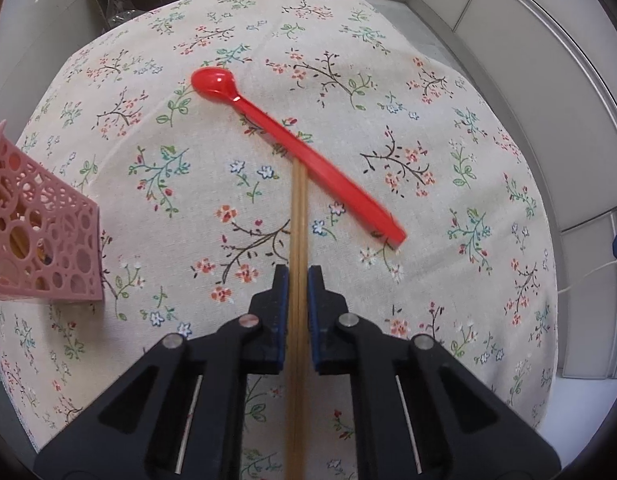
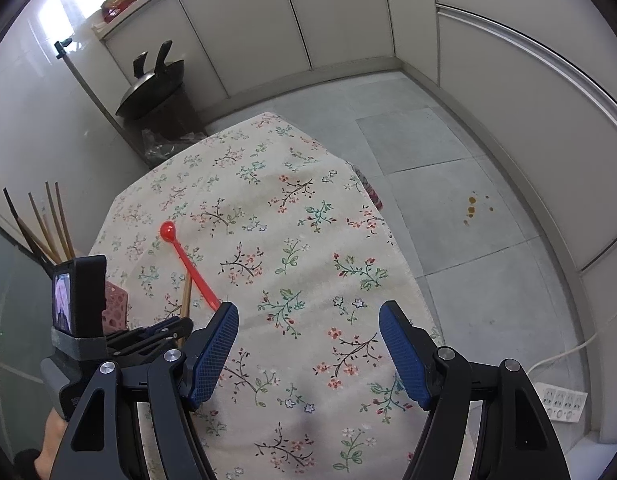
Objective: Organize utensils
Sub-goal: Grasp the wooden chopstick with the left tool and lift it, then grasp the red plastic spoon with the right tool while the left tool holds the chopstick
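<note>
Chopsticks (image 1: 298, 240) sit clamped in my left hand-held gripper (image 1: 298, 276) above the red spoon (image 1: 292, 140), while my right hand-held gripper (image 2: 308, 316) hangs spread apart.

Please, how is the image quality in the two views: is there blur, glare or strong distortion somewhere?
Left wrist view: strong fisheye bending of the table edges, a small glare spot on the red spoon bowl, its handle end blurred, and the chopsticks in the left gripper soft near the lens. Right wrist view: the right gripper looks sharp, the window at the top left is overexposed, and the cabinet lines curve.
</note>
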Tool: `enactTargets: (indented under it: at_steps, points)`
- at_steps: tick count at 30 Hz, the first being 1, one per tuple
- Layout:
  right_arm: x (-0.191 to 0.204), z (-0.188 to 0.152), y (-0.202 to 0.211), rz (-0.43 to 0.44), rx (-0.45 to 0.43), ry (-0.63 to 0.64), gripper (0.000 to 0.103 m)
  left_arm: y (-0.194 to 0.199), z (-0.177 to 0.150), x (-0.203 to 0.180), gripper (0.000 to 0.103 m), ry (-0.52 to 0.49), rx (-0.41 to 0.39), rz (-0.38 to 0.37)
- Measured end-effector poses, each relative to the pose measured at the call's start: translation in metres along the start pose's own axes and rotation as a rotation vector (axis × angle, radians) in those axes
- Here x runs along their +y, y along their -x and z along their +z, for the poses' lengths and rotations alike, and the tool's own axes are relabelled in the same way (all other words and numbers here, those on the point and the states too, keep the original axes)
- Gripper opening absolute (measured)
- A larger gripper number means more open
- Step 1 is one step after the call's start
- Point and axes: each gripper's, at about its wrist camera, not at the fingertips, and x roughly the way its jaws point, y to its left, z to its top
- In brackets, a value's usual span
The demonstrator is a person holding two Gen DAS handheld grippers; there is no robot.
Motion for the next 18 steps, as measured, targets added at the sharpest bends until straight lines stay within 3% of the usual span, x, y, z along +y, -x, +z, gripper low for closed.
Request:
enactTargets:
  at_steps: [10,18]
  points:
    - [0.016,0.001,0.004,-0.012,-0.019,0.031,0.074,0.069,-0.026,-0.004,0.01,-0.132,-0.124,-0.05]
    - [0.041,0.001,0.006,-0.002,-0.036,0.058,0.074,0.144,-0.049,0.013,0.01,-0.15,-0.297,-0.093]
